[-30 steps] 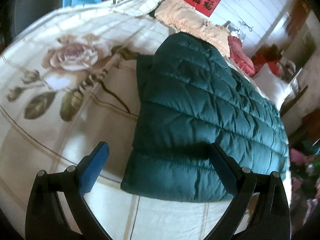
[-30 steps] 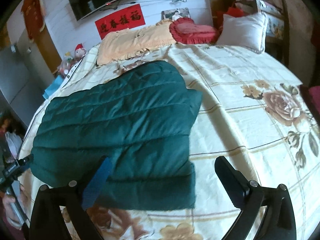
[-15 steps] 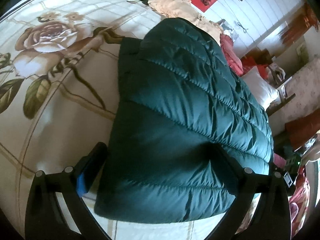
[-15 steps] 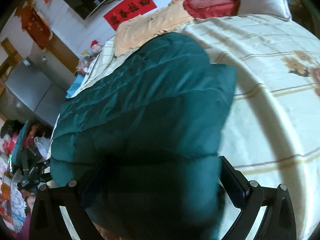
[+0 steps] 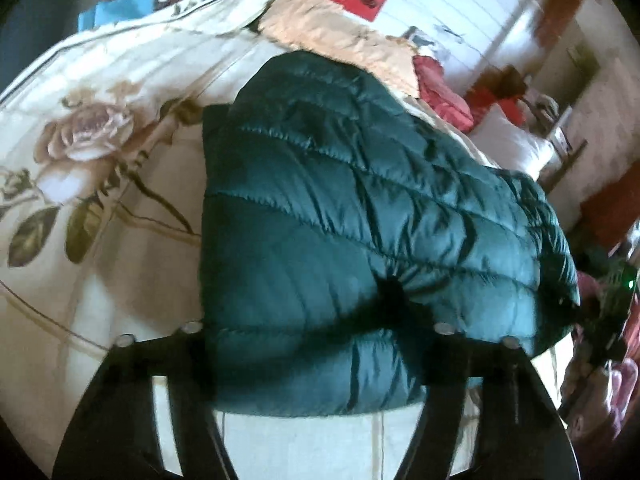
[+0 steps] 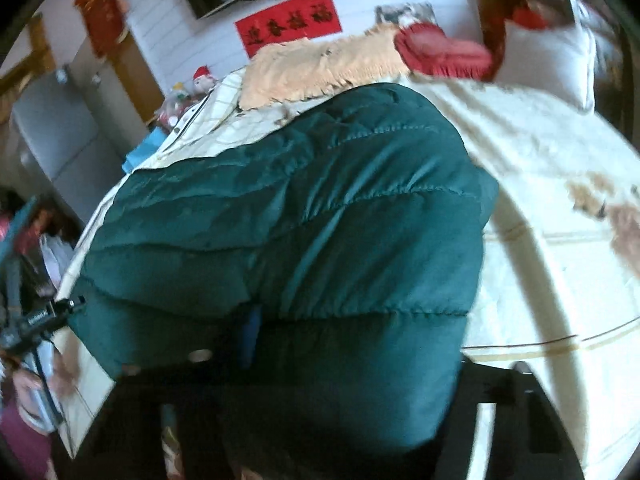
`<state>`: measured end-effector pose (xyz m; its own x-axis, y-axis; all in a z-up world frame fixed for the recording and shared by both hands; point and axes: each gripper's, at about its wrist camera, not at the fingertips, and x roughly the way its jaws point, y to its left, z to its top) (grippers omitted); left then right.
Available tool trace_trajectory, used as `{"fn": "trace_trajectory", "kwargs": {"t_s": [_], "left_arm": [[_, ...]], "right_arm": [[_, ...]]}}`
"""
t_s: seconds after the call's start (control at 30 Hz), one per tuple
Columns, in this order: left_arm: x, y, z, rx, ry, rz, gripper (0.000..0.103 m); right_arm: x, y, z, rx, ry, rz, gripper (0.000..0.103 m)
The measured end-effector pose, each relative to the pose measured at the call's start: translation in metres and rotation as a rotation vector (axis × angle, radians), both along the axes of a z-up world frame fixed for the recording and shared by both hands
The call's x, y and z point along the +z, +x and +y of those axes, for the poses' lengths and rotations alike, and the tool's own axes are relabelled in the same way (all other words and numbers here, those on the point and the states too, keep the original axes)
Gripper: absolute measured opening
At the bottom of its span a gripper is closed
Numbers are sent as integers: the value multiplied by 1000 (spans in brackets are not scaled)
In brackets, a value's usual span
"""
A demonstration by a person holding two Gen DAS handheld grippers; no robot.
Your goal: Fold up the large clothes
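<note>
The green puffer jacket [image 5: 340, 220] lies across the floral bedspread [image 5: 100, 160], its near hem bunched where each claw bites. The left gripper [image 5: 316, 344] pinches one corner of the hem, fabric puckering at its fingers; the right gripper [image 6: 344, 364] seems clamped on the other corner, though padding hides its tips. Holding both corners likely lets the hem be carried over evenly. No containers show.
</note>
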<state>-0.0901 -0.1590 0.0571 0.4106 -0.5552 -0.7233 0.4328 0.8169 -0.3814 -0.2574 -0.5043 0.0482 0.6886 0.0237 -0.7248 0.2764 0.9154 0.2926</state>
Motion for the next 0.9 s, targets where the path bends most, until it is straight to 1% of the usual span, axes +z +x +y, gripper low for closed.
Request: {"fn": "trace_trajectory", "kwargs": {"t_s": [0.03,0.07,0.2,0.3,0.4,0.43,0.47,0.5,0.53,0.57,0.63,0.67,0.7,0.77,0.8,0.83,0.87,0.9], "left_arm": [[3,-5,4,-13,-8,-6,58],[6,-11,8,-28,-10,-10,55],[13,-42,28,-84,-8,-24,54],[18,-64,44,-116,-8,-20,54],[14,-83,57,-123,-1,8,54],[10,-87,60,-119,14,16,54],[6,-91,61,-112,36,23,56],[2,-93,61,-105,45,30,58],[-2,-95,61,-86,57,32,67],[-3,-95,61,-67,66,32,71],[2,-97,64,-31,66,38,71],[5,-99,66,-13,72,35,71],[10,-102,69,8,84,26,71],[24,-114,77,54,91,-16,71],[33,-122,81,102,111,-61,71],[38,-127,82,129,128,-91,71],[44,-134,82,149,149,-125,71],[48,-139,79,150,161,-142,71]], "right_arm": [[3,-5,1,1,-5,-9,46],[8,-9,3,2,-12,-19,45],[24,-27,15,29,-21,-24,43],[28,-50,19,59,8,-22,43],[25,-73,23,64,62,2,43],[20,-81,22,56,78,20,46],[14,-85,21,41,89,44,49],[6,-88,18,14,94,70,59],[-3,-90,14,-27,96,91,66],[-10,-90,9,-53,109,104,68],[-19,-92,4,-82,143,112,75],[-16,-93,4,-91,135,114,75],[-10,-95,6,-113,104,122,75],[4,-102,11,-135,50,116,75],[13,-107,14,-147,19,100,76],[21,-111,17,-150,1,84,76],[29,-114,23,-151,-14,71,76],[35,-116,29,-152,-27,63,76]]}}
